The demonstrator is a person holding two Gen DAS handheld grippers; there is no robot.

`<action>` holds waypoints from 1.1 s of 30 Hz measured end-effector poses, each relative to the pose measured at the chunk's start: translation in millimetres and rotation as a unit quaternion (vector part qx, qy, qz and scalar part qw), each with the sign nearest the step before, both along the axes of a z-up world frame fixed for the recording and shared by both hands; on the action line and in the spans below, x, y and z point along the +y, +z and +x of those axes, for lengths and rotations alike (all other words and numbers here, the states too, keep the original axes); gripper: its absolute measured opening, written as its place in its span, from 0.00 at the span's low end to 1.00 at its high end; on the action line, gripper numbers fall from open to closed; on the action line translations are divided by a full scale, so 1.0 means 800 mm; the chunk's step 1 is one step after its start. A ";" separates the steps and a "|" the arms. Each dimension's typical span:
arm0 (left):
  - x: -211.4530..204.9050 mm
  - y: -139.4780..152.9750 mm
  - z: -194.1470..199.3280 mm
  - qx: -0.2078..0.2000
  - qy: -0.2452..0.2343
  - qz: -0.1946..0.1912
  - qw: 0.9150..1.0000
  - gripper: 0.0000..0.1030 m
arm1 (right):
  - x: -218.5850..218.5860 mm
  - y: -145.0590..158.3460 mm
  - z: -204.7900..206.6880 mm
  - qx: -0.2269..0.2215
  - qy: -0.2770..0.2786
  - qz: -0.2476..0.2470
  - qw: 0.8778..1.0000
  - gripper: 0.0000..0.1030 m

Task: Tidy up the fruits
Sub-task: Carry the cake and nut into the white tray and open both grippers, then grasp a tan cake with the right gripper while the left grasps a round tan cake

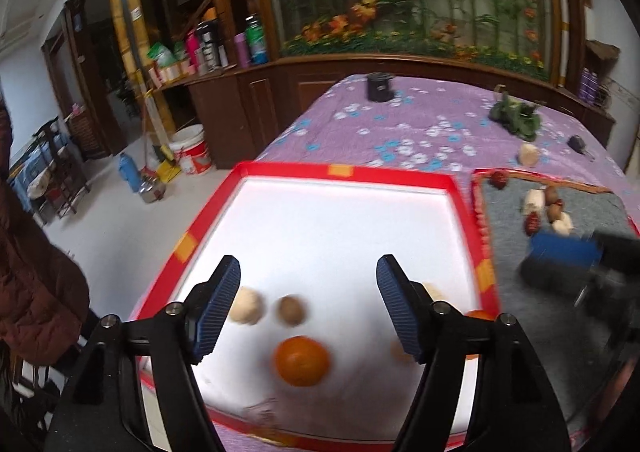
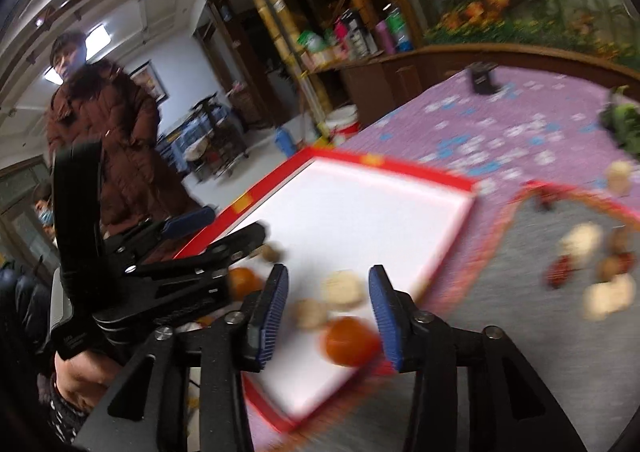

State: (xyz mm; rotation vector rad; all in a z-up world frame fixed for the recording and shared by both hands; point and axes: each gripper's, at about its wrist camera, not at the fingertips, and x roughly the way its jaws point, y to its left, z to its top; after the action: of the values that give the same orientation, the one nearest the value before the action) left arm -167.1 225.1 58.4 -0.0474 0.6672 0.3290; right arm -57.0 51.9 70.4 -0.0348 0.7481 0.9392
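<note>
A white tray with a red rim (image 1: 352, 172) holds an orange (image 1: 302, 361), a pale round fruit (image 1: 248, 306) and a brown one (image 1: 293, 310). My left gripper (image 1: 308, 276) is open and empty above the tray's near part. In the right wrist view my right gripper (image 2: 328, 284) is open and empty over the tray's near corner (image 2: 288, 420), with an orange (image 2: 350, 340) and pale fruits (image 2: 342, 288) between its fingers' line of sight. A grey mat (image 1: 560, 300) to the right holds several small red, brown and pale fruits (image 1: 548, 208).
The tray and mat lie on a purple flowered cloth (image 1: 400, 124). A dark cup (image 1: 378, 86), green leaves (image 1: 516, 118) and a loose pale fruit (image 1: 528, 154) lie farther back. A person in a brown coat (image 2: 108, 140) stands at the left.
</note>
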 end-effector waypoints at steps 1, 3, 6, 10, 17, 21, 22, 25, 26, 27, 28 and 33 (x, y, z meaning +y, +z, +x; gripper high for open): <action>-0.008 0.003 0.003 0.000 -0.008 0.001 1.000 0.72 | -0.017 0.003 0.007 -0.005 -0.013 -0.004 1.000 0.53; -0.027 0.008 0.013 -0.001 -0.031 0.006 1.000 0.73 | -0.064 0.004 0.029 -0.018 -0.057 -0.027 0.998 0.55; -0.058 0.015 0.030 0.001 -0.064 0.014 0.998 0.73 | -0.119 -0.008 0.061 -0.004 -0.114 -0.059 0.992 0.56; -0.101 0.023 0.047 0.003 -0.114 0.023 0.993 0.72 | -0.156 -0.034 0.103 0.014 -0.157 -0.121 0.980 0.55; -0.150 0.028 0.050 0.018 -0.177 0.015 0.984 0.72 | -0.125 -0.057 0.122 -0.015 -0.123 -0.186 0.975 0.45; -0.161 0.027 0.052 0.031 -0.191 0.003 0.981 0.72 | -0.120 -0.050 0.138 -0.020 -0.126 -0.178 0.976 0.41; -0.164 0.026 0.053 0.034 -0.193 -0.001 0.981 0.72 | -0.121 -0.048 0.140 -0.017 -0.124 -0.169 0.978 0.41; -0.178 0.026 0.058 0.045 -0.201 -0.007 0.979 0.72 | -0.120 -0.050 0.140 -0.029 -0.122 -0.167 0.978 0.41; -0.184 0.025 0.059 0.047 -0.204 -0.007 0.978 0.72 | -0.120 -0.052 0.138 -0.035 -0.117 -0.170 0.978 0.41; -0.191 0.025 0.061 0.051 -0.208 -0.004 0.977 0.72 | -0.119 -0.052 0.137 -0.037 -0.108 -0.173 0.978 0.37; -0.200 0.025 0.064 0.056 -0.209 0.001 0.976 0.72 | -0.118 -0.053 0.135 -0.039 -0.096 -0.179 0.978 0.34; -0.215 0.016 0.076 0.080 -0.203 0.005 0.976 0.72 | -0.115 -0.063 0.128 -0.051 -0.058 -0.209 0.975 0.28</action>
State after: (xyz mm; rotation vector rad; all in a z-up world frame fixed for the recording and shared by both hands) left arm -106.3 53.1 71.0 0.1256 0.8155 -0.0586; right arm 45.2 -39.7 20.0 -0.4017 0.8317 0.6521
